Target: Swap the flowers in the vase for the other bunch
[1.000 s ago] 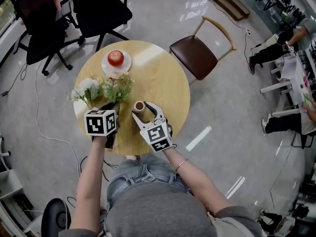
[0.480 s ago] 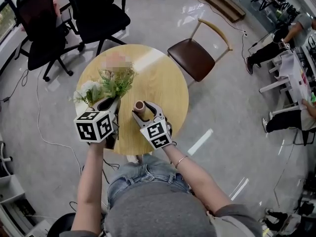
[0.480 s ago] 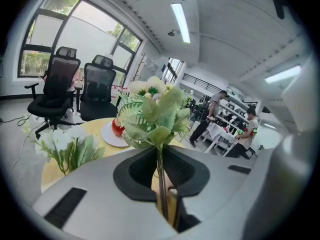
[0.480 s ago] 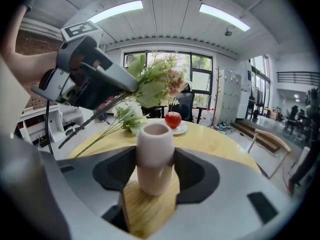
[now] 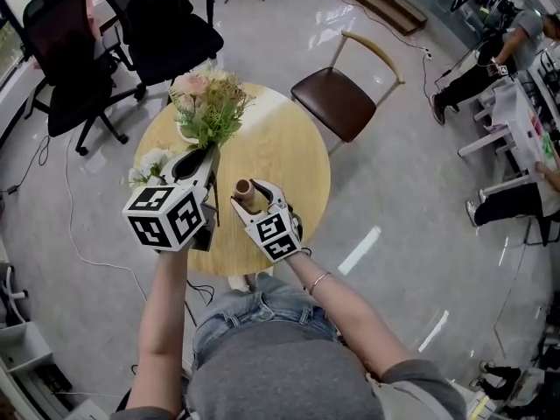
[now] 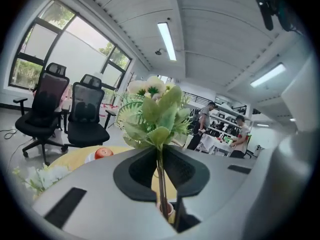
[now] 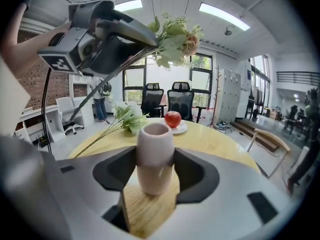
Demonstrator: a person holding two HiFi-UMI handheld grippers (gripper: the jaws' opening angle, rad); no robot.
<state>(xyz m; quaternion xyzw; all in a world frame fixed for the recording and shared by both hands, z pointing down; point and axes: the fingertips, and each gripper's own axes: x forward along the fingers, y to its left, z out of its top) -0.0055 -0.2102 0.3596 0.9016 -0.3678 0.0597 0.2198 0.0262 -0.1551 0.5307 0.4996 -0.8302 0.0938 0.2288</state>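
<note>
Round wood table (image 5: 280,156), near edge first: right gripper (image 5: 252,198) clamped on the 1 vase (image 7: 155,154), upright, mouth empty. Left gripper (image 5: 203,154) hangs above & left of it, pinching the stems of the pink-green bunch (image 5: 210,108). Heads point away, stems slant back down-left, so they prob. need tipping upright over the mouth. White bunch (image 5: 149,164) lies at the left edge: 2 bunches. Far edge: 1 apple (image 7: 172,119).
</note>
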